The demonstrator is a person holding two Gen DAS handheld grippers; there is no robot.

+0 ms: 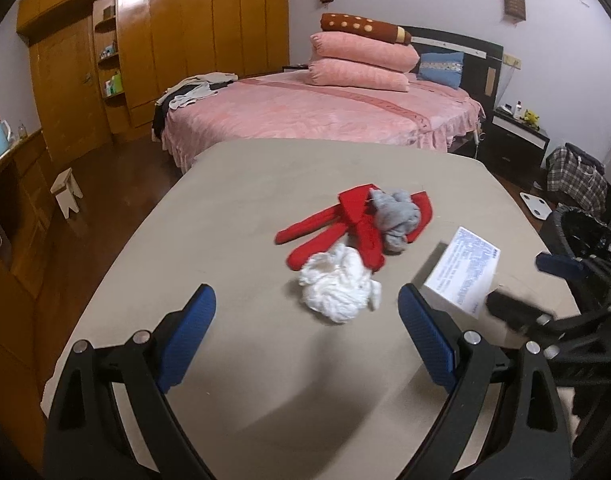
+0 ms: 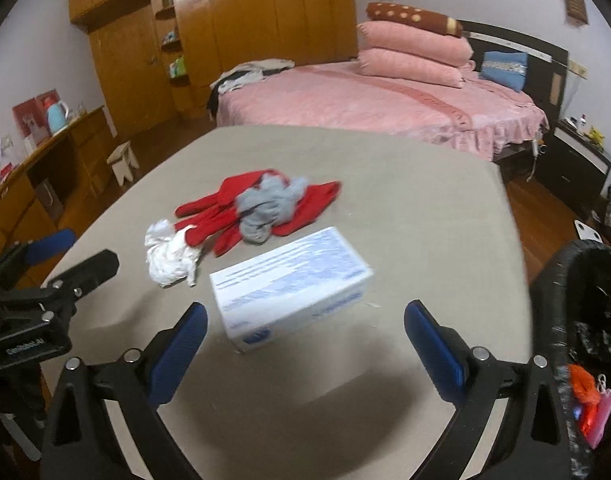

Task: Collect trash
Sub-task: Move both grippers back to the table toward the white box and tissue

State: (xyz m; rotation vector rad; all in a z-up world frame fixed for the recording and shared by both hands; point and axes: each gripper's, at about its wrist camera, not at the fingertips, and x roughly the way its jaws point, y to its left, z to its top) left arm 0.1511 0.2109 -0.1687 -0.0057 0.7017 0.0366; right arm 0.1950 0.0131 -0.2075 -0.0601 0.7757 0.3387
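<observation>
On the beige table (image 1: 233,208) lie a crumpled white tissue (image 1: 339,286), a grey crumpled cloth (image 1: 395,214) and red gloves (image 1: 337,228). A white box with blue print (image 2: 291,286) stands just beyond my right gripper (image 2: 305,322), which is open and a little short of it. My left gripper (image 1: 307,306) is open too, with the tissue just ahead of its fingertips. The box (image 1: 461,272) shows to the right in the left wrist view. The tissue (image 2: 169,254), cloth (image 2: 265,208) and gloves (image 2: 221,210) lie left of the box.
A black bin lined with a bag (image 2: 585,300) stands off the table's right edge; it also shows as the bin (image 1: 581,232). Behind the table are a pink bed (image 1: 313,108), a wooden wardrobe (image 1: 177,32), a small stool (image 1: 67,192) and a nightstand (image 1: 517,136).
</observation>
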